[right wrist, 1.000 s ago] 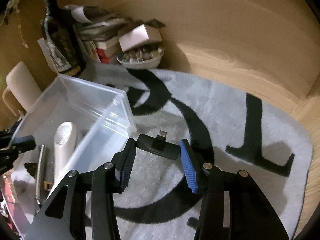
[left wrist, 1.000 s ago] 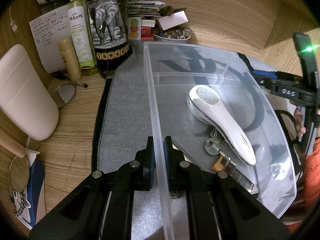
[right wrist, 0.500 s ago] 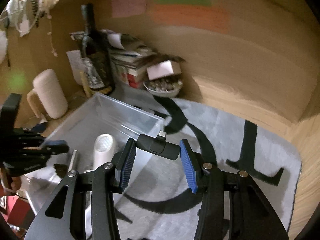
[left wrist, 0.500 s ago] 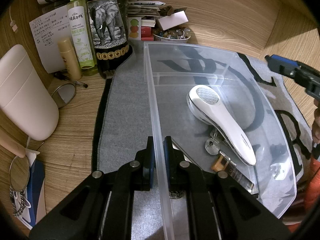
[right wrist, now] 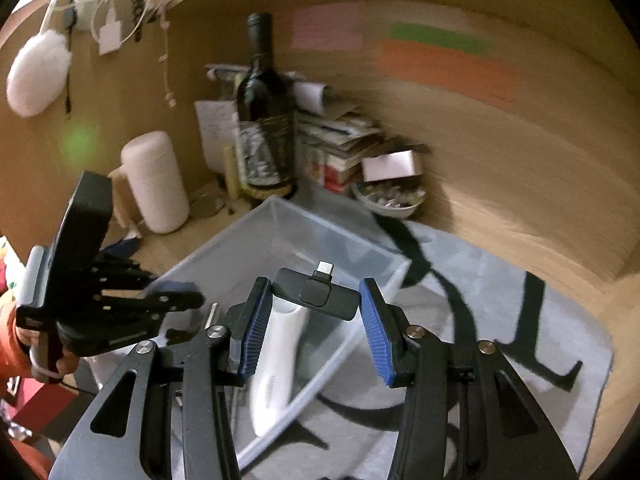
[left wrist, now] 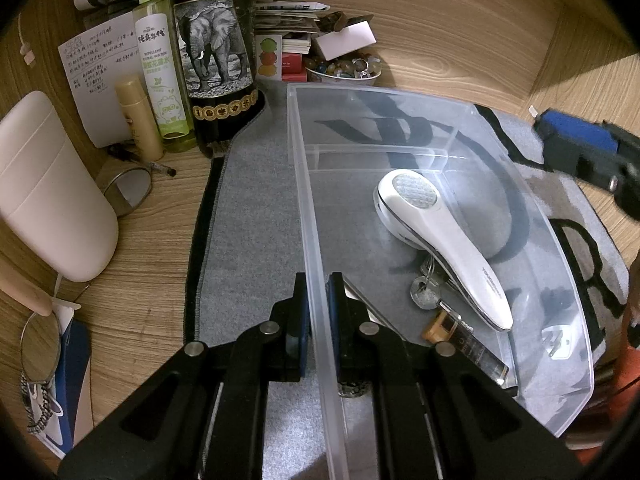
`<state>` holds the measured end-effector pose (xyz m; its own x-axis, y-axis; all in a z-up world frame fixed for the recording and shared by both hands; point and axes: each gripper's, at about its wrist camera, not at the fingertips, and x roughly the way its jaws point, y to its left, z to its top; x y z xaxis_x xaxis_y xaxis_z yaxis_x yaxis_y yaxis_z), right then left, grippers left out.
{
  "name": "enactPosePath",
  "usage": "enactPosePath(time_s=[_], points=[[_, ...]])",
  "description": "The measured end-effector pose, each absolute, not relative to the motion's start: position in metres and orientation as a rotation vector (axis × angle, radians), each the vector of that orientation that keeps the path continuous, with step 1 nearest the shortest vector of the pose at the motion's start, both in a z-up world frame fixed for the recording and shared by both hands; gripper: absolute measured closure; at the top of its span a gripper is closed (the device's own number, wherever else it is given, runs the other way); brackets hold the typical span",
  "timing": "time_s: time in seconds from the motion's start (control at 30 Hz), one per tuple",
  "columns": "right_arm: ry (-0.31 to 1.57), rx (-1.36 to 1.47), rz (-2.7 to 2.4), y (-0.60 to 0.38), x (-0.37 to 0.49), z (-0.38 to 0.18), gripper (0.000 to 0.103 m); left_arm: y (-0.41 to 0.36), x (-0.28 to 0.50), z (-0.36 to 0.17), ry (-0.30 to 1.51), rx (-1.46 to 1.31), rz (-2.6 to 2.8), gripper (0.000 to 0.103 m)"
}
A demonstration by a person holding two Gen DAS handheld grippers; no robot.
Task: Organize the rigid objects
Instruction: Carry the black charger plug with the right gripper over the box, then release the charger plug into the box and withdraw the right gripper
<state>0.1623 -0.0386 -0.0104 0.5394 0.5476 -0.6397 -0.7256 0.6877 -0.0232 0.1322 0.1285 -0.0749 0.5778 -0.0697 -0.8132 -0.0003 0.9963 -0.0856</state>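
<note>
The left gripper [left wrist: 318,320] is clamped narrow on the near long wall of the clear plastic bin [left wrist: 308,208], one pad outside the wall and one inside, with the wall pressed between them. The bin stands on a grey mat with black markings [left wrist: 248,216], which lies on a wooden desk [left wrist: 148,248]. Inside the bin, a white handheld device [left wrist: 436,240] lies diagonally on the floor, its round perforated head toward the far end. A bunch of keys [left wrist: 424,292] lies touching the device's underside, a small brown-and-black stick-shaped item [left wrist: 460,336] sits just beside the keys, and a white plug adapter [left wrist: 558,342] rests near the bin's right corner. The right gripper [right wrist: 316,320] holds a small black adapter with a metal USB-C style connector [right wrist: 316,294] crosswise between its blue pads [right wrist: 252,332], the jaws set partway apart at the adapter's width and the connector pointing away from the camera. In the right wrist view the adapter hangs over the bin, above the white device; the view is blurred, so its height above the bin cannot be judged. Behind the bin stand a dark wine bottle with an elephant label [left wrist: 216,64], a green spray bottle [left wrist: 160,64] and a bowl of small stones [left wrist: 344,70].
</note>
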Motion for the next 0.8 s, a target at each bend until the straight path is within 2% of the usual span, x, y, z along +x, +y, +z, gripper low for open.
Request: enactPosePath(time_s=[0.7, 0.8], points=[[0.802, -0.444, 0.851, 0.008, 0.152, -0.059, 0.061, 0.128, 0.132, -0.075, 0.954, -0.081, -0.040, 0.095], [0.794, -0.455, 0.842, 0.008, 0.151, -0.057, 0.054, 0.128, 0.132, -0.075, 0.954, -0.078, -0.040, 0.095]])
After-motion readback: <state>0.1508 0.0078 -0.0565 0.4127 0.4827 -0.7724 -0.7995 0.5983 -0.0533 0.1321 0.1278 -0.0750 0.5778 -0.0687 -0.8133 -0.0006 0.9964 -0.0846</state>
